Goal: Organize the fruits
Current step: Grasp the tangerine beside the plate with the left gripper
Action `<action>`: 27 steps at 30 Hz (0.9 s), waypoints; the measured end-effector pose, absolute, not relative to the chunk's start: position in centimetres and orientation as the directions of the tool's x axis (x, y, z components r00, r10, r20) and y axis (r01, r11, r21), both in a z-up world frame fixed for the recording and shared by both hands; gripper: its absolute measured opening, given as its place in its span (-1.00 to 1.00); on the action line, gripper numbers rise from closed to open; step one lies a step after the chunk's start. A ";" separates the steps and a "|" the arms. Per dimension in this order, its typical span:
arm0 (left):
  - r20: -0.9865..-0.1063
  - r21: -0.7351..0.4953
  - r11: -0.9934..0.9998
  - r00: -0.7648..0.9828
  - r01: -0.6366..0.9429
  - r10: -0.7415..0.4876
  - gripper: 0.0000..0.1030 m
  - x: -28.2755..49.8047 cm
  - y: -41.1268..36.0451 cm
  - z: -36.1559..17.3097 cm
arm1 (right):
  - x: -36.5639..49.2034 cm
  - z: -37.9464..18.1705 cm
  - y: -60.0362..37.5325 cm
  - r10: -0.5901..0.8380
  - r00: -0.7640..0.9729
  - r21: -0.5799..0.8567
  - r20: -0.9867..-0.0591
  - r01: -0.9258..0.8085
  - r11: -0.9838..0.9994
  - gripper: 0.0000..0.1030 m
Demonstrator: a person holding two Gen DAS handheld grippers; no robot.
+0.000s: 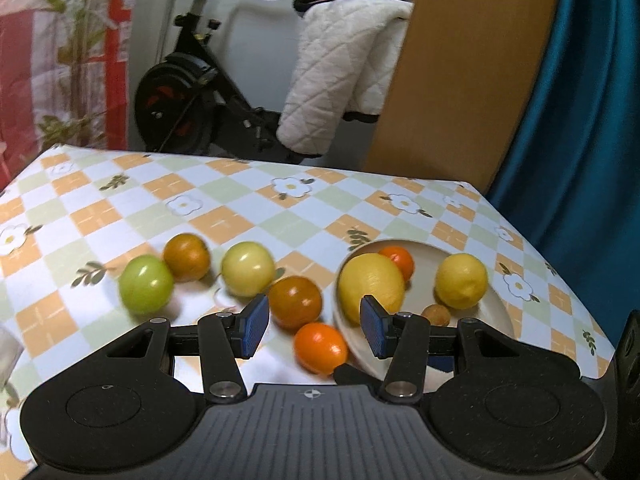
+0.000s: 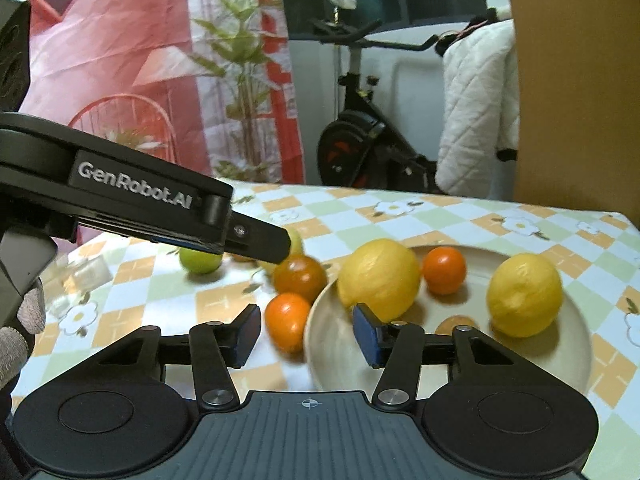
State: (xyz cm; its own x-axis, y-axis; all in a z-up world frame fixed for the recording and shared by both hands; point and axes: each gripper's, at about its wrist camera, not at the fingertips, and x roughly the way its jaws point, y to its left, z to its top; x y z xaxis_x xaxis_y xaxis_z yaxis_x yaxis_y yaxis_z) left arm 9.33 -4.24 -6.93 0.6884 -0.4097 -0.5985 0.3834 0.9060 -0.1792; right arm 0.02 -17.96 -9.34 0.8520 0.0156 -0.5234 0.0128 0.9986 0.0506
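while both grippers' fingers [image 1: 253, 326] gape wide and empty, lemons [image 2: 378, 278] sit on the plate [image 2: 332, 354].

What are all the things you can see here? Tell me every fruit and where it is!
lemons: 2, yellow, on the plate
small orange fruit: 1, orange, on the plate behind a lemon
small brown fruit: 1, on the plate's near side
plate: 1, cream, right part of the table
orange fruit: 1, on the cloth beside the plate
amber fruits: 2, brownish orange, on the cloth
green fruits: 2, green and pale yellow-green, on the cloth
tablecloth: 1, checked with flowers
exercise bike: 1, black, behind the table
white quilted cloth: 1, hanging behind
left gripper: open
right gripper: open
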 end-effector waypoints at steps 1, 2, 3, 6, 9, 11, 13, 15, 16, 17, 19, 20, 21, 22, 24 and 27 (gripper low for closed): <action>-0.597 -0.181 0.909 0.692 0.376 -0.405 0.02 9.3 -4.0 -7.0 | 0.0 -9.4 -17.8 0.019 0.849 0.050 -0.528 0.009 0.999 -0.18; -0.596 -0.182 0.912 0.696 0.367 -0.399 0.02 9.2 -3.7 -7.1 | 0.0 -9.5 -17.7 0.023 0.846 0.050 -0.532 0.005 0.999 -0.19; -0.597 -0.183 0.915 0.699 0.360 -0.395 0.02 9.1 -3.4 -7.2 | 0.0 -9.6 -17.7 0.026 0.844 0.049 -0.535 0.000 0.999 -0.20; -0.608 -0.189 0.920 0.694 0.345 -0.385 0.01 9.0 -2.9 -7.8 | 0.0 -9.8 -17.4 0.030 0.840 0.041 -0.542 -0.009 0.999 -0.25; -0.619 -0.195 0.920 0.685 0.339 -0.384 0.01 8.9 -2.4 -8.4 | 0.1 -9.8 -17.3 0.031 0.837 0.037 -0.547 -0.013 0.999 -0.31; -0.622 -0.201 0.919 0.681 0.340 -0.388 0.00 8.9 -2.3 -8.6 | 0.1 -9.9 -17.2 0.035 0.834 0.035 -0.550 -0.018 0.999 -0.37; -0.621 -0.205 0.916 0.677 0.345 -0.395 -0.01 8.9 -2.3 -8.6 | 0.2 -10.0 -17.1 0.035 0.833 0.030 -0.552 -0.022 0.999 -0.41; -0.620 -0.207 0.913 0.675 0.351 -0.400 -0.01 8.9 -2.4 -8.7 | 0.2 -10.0 -17.1 0.035 0.834 0.029 -0.551 -0.022 0.999 -0.41; -0.620 -0.207 0.912 0.674 0.353 -0.402 -0.01 8.8 -2.4 -8.8 | 0.2 -10.0 -17.1 0.035 0.834 0.030 -0.551 -0.022 0.999 -0.41; -0.621 -0.208 0.912 0.673 0.354 -0.403 -0.01 8.8 -2.4 -8.9 | 0.1 -10.0 -17.1 0.035 0.834 0.030 -0.551 -0.022 0.999 -0.41; -0.623 -0.209 0.911 0.670 0.354 -0.403 -0.01 8.9 -2.5 -9.0 | 0.1 -10.0 -17.1 0.035 0.834 0.029 -0.551 -0.022 0.999 -0.41; -0.624 -0.211 0.911 0.669 0.354 -0.404 -0.01 8.9 -2.5 -9.1 | 0.1 -9.9 -17.1 0.034 0.834 0.028 -0.550 -0.023 0.999 -0.41; -0.624 -0.212 0.911 0.669 0.353 -0.404 -0.02 8.9 -2.4 -9.1 | 0.1 -9.9 -17.1 0.034 0.835 0.027 -0.549 -0.023 0.999 -0.41; -0.625 -0.214 0.911 0.668 0.353 -0.405 -0.02 8.9 -2.4 -9.2 | 0.1 -9.9 -17.1 0.034 0.836 0.025 -0.548 -0.024 0.999 -0.41; -0.626 -0.218 0.911 0.665 0.351 -0.406 -0.02 9.0 -2.4 -9.2 | 0.2 -9.9 -17.0 0.034 0.835 0.026 -0.549 -0.024 0.999 -0.41; -0.632 -0.228 0.908 0.656 0.351 -0.412 -0.06 9.1 -2.5 -9.3 | 0.2 -10.0 -17.0 0.035 0.834 0.027 -0.550 -0.024 0.999 -0.41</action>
